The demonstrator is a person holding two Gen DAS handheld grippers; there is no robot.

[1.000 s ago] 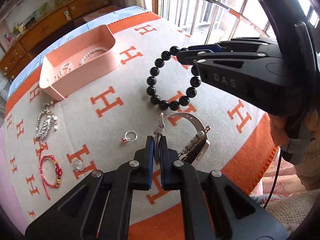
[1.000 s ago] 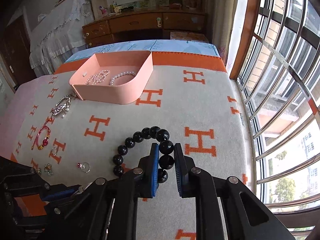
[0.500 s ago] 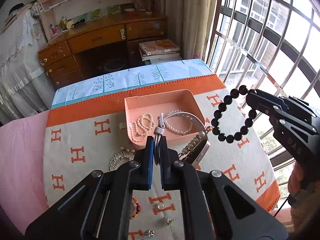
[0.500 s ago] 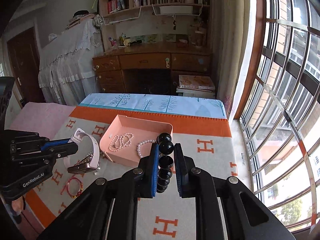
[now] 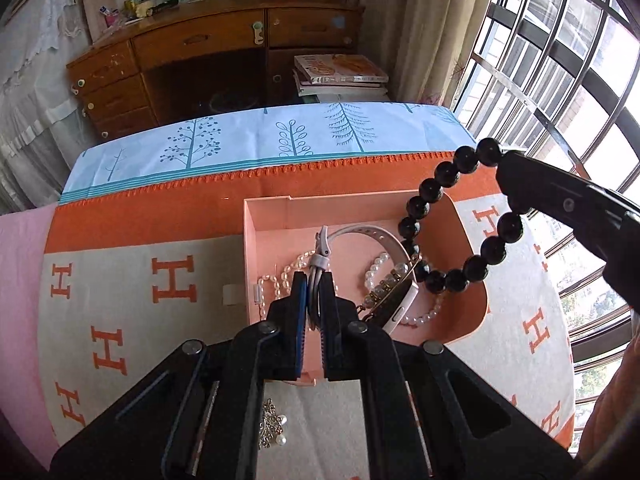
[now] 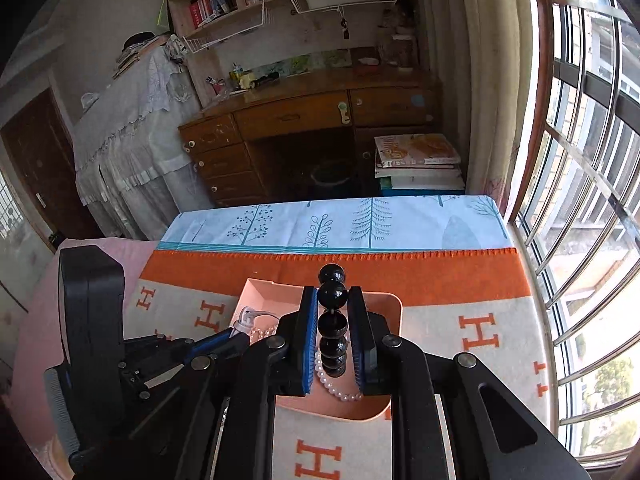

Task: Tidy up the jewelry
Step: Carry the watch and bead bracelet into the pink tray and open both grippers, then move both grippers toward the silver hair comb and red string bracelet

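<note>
A pink tray [image 5: 272,210] [image 6: 394,308] sits on the orange-and-cream blanket and holds pearl strands [image 5: 280,274] [image 6: 340,394]. My left gripper [image 5: 314,280] is shut on the strap of a white watch [image 5: 384,240] and holds it over the tray. My right gripper [image 6: 332,292] is shut on a black bead bracelet [image 6: 332,330] [image 5: 432,190], which hangs over the tray's right side. The right gripper also shows in the left wrist view [image 5: 560,204], and the left gripper shows in the right wrist view [image 6: 224,340].
A silver brooch with pearls [image 5: 272,428] lies on the blanket [image 5: 120,280] in front of the tray. Beyond the bed stand a wooden desk [image 6: 304,116], stacked books [image 6: 416,160] and a barred window [image 6: 580,160] on the right.
Both grippers have carried their pieces from the near part of the blanket to above the pink tray. The watch and the black bracelet now hang over its inside.
</note>
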